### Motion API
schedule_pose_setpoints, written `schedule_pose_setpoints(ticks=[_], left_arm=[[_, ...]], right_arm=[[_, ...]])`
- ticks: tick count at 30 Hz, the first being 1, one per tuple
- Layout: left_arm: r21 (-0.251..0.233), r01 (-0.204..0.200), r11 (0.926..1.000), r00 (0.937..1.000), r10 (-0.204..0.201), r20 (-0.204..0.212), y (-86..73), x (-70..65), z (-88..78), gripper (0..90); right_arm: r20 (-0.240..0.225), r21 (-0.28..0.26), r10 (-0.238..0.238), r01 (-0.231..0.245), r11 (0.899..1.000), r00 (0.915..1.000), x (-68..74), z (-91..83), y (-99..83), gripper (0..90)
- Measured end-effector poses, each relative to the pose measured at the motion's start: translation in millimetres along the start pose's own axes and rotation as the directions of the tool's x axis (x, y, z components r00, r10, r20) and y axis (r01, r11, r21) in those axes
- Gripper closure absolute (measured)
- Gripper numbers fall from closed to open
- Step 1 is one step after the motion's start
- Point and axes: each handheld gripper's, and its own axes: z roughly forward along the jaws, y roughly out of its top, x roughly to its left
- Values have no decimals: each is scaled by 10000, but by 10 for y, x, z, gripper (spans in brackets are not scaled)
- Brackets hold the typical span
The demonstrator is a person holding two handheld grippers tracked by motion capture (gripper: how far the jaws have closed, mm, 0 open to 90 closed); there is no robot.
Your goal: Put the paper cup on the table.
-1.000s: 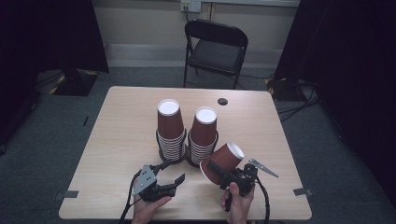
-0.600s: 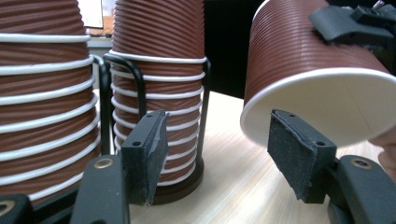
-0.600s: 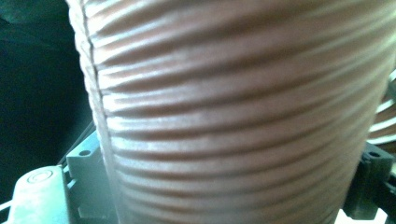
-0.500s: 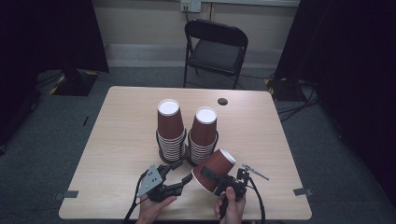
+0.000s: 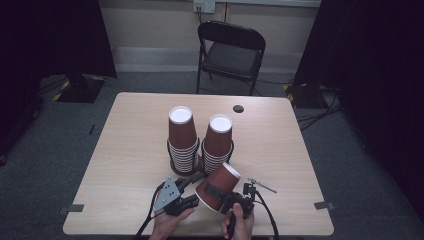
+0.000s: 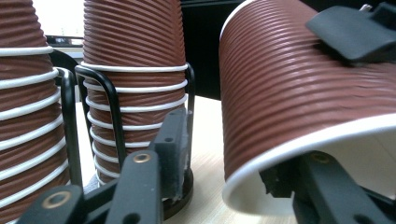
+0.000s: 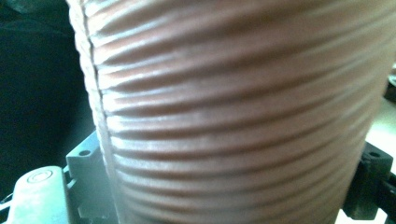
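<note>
A ribbed paper cup (image 5: 218,186) is clamped on its side wall by the right hand-held gripper (image 5: 235,201), tilted near the table's (image 5: 130,150) front edge. The left hand-held gripper (image 5: 186,196) is spread wide at its rim. Light and crushable, it is best pinched gently mid-wall.

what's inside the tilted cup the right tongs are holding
One jaw of the left tongs reaches into the tilted cup at its open mouth. The wall hides the rest of the inside.
</note>
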Motion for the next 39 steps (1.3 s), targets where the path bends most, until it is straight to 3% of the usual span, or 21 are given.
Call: schedule_pose_setpoints(ticks=[6, 9, 13, 17, 24, 36, 39], left_arm=[[-5, 258, 9997, 9997, -258, 49, -10, -31, 39, 728], [-48, 42, 10000, 10000, -42, -76, 6, -43, 41, 776], [-69, 221, 9997, 9997, -220, 60, 16, -26, 32, 815], [32, 298, 9996, 9995, -298, 53, 10, -22, 32, 826], [228, 457, 9987, 9988, -461, 171, -36, -10, 16, 856], [411, 820, 9958, 9941, -847, 676, -33, 8, -17, 858], [603, 717, 9956, 9938, -765, 809, -25, 15, -35, 857]], right_arm=[[-53, 100, 91, -91, 9999, 9999, 19, 49, -48, 124], [-60, 204, 107, -106, 9997, 9999, 12, 72, -63, 124], [-128, 191, 67, -64, 9998, 9999, 11, 86, -75, 119], [-139, 224, 111, -108, 9997, 9998, 3, 94, -73, 103], [405, -121, 106, -101, 9999, 9991, -19, 60, -25, 112], [714, -760, -472, 526, 9957, 9963, -24, -63, 139, 113], [806, -946, -633, 709, 9930, 9947, -26, -95, 194, 113]])
